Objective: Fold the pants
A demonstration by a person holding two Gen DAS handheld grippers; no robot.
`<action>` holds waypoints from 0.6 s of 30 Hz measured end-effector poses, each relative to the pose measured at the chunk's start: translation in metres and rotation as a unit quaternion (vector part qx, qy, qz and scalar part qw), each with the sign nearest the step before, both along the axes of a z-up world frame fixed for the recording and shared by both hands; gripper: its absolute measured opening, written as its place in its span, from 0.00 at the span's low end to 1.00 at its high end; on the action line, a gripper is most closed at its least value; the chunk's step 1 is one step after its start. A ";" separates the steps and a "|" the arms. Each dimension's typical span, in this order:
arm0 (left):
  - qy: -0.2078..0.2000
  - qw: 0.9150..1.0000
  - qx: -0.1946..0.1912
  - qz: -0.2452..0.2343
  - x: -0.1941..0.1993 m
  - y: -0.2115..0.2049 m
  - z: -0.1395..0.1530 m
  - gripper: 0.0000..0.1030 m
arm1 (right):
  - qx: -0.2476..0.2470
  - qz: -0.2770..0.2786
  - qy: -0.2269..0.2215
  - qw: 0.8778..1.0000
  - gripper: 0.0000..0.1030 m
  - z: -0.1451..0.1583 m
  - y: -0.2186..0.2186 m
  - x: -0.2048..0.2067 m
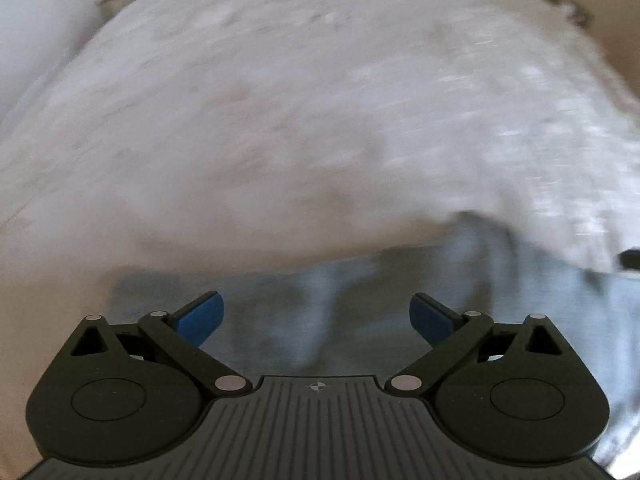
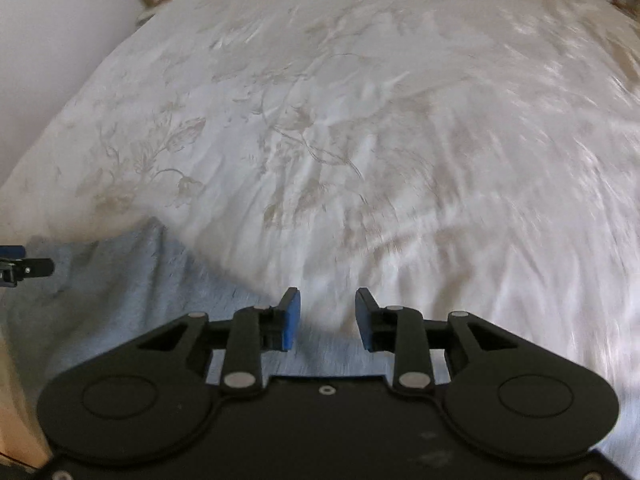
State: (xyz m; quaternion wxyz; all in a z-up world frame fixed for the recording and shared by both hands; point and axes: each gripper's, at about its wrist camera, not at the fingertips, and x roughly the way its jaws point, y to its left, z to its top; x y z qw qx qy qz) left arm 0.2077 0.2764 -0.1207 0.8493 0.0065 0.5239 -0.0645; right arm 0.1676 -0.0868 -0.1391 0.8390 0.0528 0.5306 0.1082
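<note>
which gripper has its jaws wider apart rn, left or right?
The left gripper: its jaws stand splayed wide over the blue pants. The right gripper is open too, but with a much narrower gap.

No readable text, labels, brands or numbers anywhere; both views motion-blurred.

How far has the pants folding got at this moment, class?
Done: nothing is clearly folded. The light blue pants lie rumpled at the near edge of the white bedspread.
In hand: nothing is gripped. The left claw is wide open above the pants; the right claw is also open, at their edge.
Left: gripping the fabric, smoothing it and making every fold.
</note>
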 end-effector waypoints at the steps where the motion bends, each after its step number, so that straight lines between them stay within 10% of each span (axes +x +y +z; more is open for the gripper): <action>1: -0.003 1.000 -0.018 -0.021 -0.004 -0.010 0.002 0.98 | 0.002 -0.013 0.003 1.000 0.32 0.002 -0.003 -0.010; 7: 0.034 0.985 -0.062 -0.159 -0.037 -0.068 -0.025 0.98 | 0.006 -0.108 0.052 0.993 0.34 -0.007 -0.016 -0.085; 12: 0.095 0.970 0.009 -0.225 -0.063 -0.091 -0.076 0.99 | -0.019 -0.181 0.109 0.977 0.35 -0.038 -0.035 -0.141; 18: 0.093 0.976 0.013 -0.197 -0.055 -0.094 -0.067 0.99 | -0.002 -0.242 0.069 0.968 0.39 -0.018 -0.075 -0.176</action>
